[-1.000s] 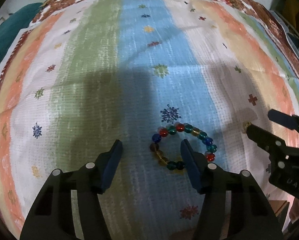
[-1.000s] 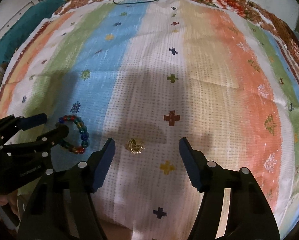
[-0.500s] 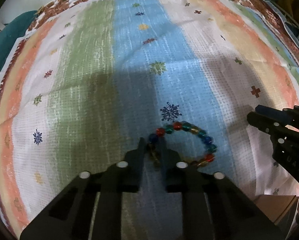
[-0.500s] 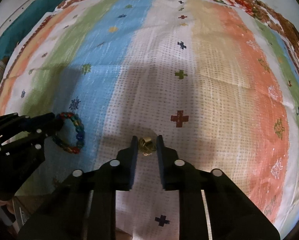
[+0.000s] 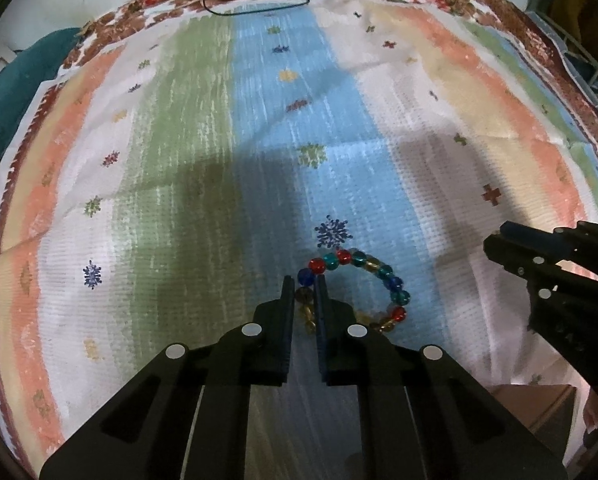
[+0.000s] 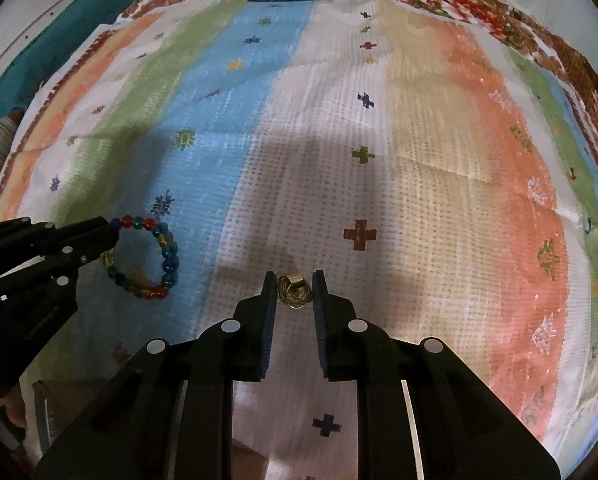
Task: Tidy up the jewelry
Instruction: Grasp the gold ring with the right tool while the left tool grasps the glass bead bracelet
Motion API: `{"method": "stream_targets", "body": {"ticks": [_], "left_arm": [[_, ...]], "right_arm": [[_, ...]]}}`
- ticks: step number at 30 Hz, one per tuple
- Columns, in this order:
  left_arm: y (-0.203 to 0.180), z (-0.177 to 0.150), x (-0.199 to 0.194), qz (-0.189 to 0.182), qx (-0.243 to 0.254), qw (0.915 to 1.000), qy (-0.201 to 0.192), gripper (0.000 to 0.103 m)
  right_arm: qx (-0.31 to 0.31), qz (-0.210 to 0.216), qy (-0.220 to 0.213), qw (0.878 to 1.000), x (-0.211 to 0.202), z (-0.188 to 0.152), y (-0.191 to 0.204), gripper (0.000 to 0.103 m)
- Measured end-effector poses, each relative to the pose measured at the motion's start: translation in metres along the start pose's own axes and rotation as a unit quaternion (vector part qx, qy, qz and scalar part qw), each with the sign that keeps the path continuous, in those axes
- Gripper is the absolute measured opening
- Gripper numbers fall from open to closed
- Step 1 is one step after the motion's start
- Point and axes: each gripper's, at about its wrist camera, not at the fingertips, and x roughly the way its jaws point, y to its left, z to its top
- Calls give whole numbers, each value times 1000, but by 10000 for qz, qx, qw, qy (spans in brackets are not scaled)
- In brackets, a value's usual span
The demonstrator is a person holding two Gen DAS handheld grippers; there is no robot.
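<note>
Glass-bead bracelet (image 5: 355, 292), lower centre on striped cloth (image 5: 219, 160): left claw (image 5: 303, 280) pinched on its near-left beads. Right claw (image 6: 295, 276) nearly closed around gold ring cluster (image 6: 294, 291), contact unclear; both likely positioned for lifting.

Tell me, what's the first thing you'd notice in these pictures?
The bright beaded bracelet pops out first, lying on the blue stripe of the striped cloth, with the left hand-held gripper pinching one side of it. Then the little gold ring cluster on the white stripe, squeezed between the fingers of the right hand-held gripper.
</note>
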Motion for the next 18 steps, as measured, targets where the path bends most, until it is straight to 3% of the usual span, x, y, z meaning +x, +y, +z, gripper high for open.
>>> {"method": "stream_targets", "body": {"ticks": [18], "left_arm": [[-23,2,-56,-248,65,9983,-516,9]], "right_arm": [[161,75,-271,9995,-35,-14,0,19]]}}
